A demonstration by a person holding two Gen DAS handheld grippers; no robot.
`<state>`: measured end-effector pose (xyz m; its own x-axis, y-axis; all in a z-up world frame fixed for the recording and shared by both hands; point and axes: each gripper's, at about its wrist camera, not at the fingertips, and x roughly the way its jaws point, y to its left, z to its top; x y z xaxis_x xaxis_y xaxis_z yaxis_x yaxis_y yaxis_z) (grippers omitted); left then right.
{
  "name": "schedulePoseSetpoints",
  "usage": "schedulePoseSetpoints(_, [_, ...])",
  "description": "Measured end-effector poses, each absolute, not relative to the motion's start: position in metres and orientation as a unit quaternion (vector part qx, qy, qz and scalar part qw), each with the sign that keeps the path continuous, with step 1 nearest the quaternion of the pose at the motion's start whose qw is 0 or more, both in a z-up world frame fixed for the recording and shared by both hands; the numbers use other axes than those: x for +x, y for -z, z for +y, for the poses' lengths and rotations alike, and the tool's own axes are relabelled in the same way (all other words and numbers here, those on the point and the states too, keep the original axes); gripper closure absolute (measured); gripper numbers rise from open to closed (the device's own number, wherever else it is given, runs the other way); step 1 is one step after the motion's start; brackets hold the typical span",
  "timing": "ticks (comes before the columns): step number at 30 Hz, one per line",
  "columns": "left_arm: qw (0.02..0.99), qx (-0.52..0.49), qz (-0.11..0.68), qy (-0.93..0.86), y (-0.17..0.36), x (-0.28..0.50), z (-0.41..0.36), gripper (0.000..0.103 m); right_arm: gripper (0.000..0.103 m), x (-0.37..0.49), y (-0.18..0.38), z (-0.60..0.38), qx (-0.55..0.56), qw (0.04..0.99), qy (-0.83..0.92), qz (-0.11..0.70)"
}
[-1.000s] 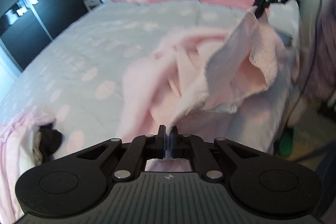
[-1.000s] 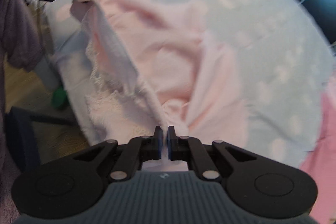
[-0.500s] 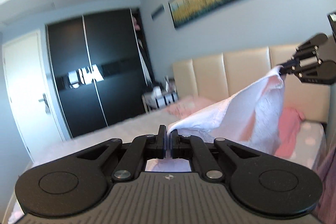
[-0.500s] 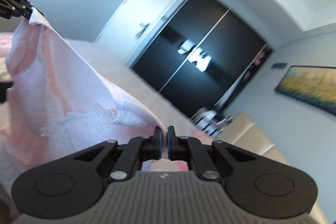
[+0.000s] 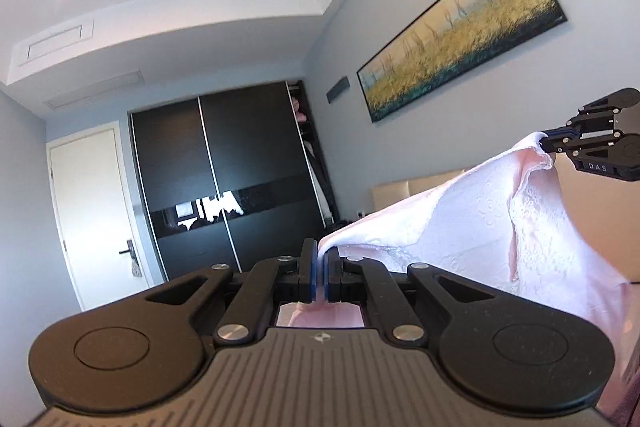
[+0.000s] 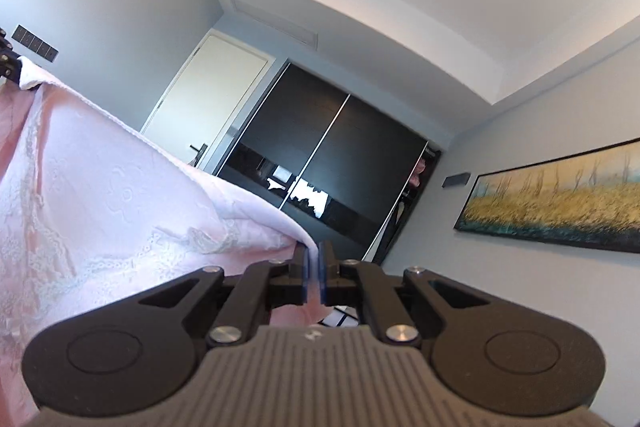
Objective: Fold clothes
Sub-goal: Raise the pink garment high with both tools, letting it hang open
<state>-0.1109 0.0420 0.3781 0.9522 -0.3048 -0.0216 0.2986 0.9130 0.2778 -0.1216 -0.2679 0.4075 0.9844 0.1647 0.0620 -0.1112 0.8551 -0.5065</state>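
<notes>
A pale pink garment with lace trim (image 5: 480, 223) hangs in the air, stretched between both grippers. My left gripper (image 5: 319, 269) is shut on one corner of its top edge. My right gripper (image 6: 315, 275) is shut on the other corner, with the garment (image 6: 100, 211) draping down to its left. The right gripper also shows in the left wrist view (image 5: 544, 141) at the far right, pinching the cloth. The left gripper shows only at the far left edge of the right wrist view. The bed below is out of view.
A black sliding wardrobe (image 5: 228, 183) and a white door (image 5: 92, 211) stand across the room. A framed landscape painting (image 5: 460, 39) hangs on the right wall. A padded headboard (image 5: 404, 193) shows behind the garment.
Both grippers have lifted the garment off the bed and tilted upward. The views now show walls and ceiling. The top edge has stretched out tauter between the grippers.
</notes>
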Motion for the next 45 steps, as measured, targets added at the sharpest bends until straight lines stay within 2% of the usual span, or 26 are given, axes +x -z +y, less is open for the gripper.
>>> schedulePoseSetpoints(7, [0.983,0.134,0.047,0.117,-0.335,-0.015,0.057,0.101,0.097,-0.023,-0.375,-0.237,-0.264,0.961,-0.084,0.02])
schedulePoseSetpoints(12, [0.989,0.116,0.069,0.065,-0.319,0.064,0.063,0.101,0.098,0.058,-0.352,-0.209,-0.28,0.957,-0.068,0.041])
schedulePoseSetpoints(16, [0.994,0.108,0.028,0.016,-0.337,0.108,0.058,0.101,0.098,0.109,-0.359,-0.189,-0.281,0.959,-0.032,0.008])
schedulePoseSetpoints(21, [0.99,0.119,-0.07,-0.032,-0.376,0.117,0.04,0.101,0.097,0.141,-0.401,-0.18,-0.257,0.963,0.016,-0.078])
schedulePoseSetpoints(25, [0.983,0.164,-0.084,-0.022,-0.374,0.115,0.033,0.101,0.097,0.14,-0.409,-0.187,-0.272,0.957,0.011,-0.097])
schedulePoseSetpoints(29, [0.974,0.221,-0.051,0.013,-0.337,0.118,0.026,0.101,0.097,0.132,-0.375,-0.201,-0.308,0.949,-0.022,-0.055])
schedulePoseSetpoints(36, [0.943,0.32,0.051,0.082,-0.237,0.092,0.015,0.101,0.097,0.105,-0.263,-0.227,-0.344,0.933,-0.095,0.056])
schedulePoseSetpoints(45, [0.897,0.348,0.196,0.188,-0.107,0.009,0.021,0.101,0.097,0.035,-0.136,-0.253,-0.336,0.906,-0.187,0.18])
